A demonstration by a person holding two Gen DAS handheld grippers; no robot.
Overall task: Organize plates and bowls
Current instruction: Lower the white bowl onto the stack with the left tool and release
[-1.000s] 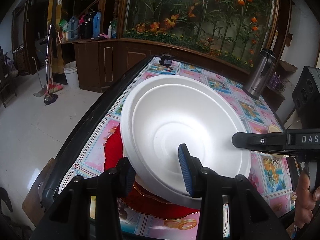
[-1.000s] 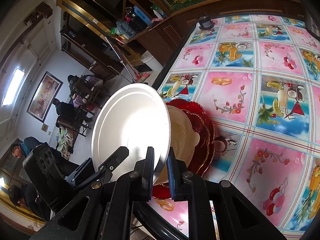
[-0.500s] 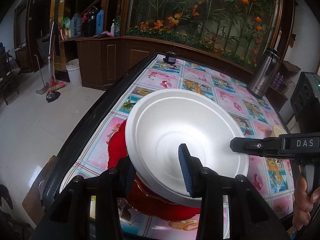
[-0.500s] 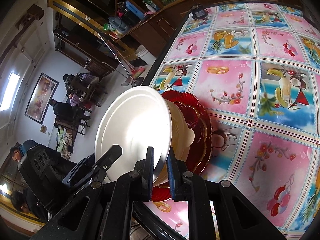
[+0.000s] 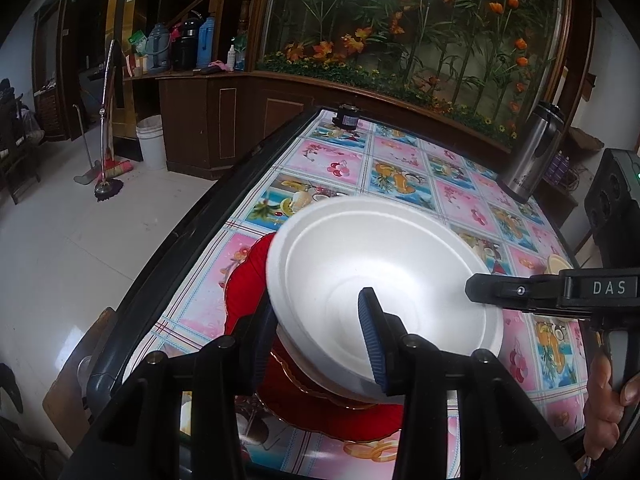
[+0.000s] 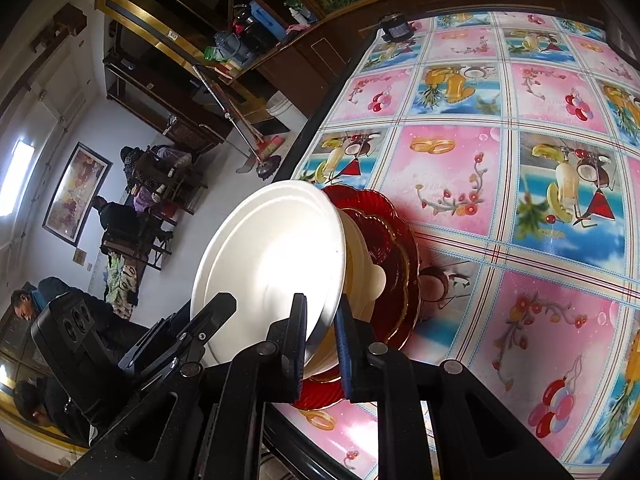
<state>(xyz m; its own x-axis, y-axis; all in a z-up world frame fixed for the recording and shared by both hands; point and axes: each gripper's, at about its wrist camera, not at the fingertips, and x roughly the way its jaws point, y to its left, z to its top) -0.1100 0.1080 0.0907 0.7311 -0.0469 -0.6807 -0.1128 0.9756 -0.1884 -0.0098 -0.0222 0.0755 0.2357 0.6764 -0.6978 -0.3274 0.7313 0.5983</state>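
Observation:
A white foam bowl (image 5: 384, 276) hangs tilted just over a cream bowl (image 6: 366, 276) that sits on stacked red plates (image 5: 320, 412) near the table's left edge. My left gripper (image 5: 316, 312) is shut on the bowl's near rim, its blue pad (image 5: 370, 332) inside the bowl and the other finger underneath. My right gripper (image 6: 322, 324) pinches the opposite rim of the same white foam bowl (image 6: 272, 256); in the left wrist view the right gripper (image 5: 480, 290) reaches in from the right, held by a hand (image 5: 604, 392). The left gripper (image 6: 216, 312) shows at the bowl's lower left.
The table (image 6: 500, 184) has a fruit-patterned cloth and a black edge (image 5: 188, 236) with floor beyond. A steel flask (image 5: 534, 156) stands at the far right, a small dark object (image 5: 347, 116) at the far end, a small cream dish (image 5: 558, 264) at right. People (image 6: 116, 216) sit across the room.
The white bowl has come down a little toward the stack on the red plates. Both grippers keep their hold on its rim.

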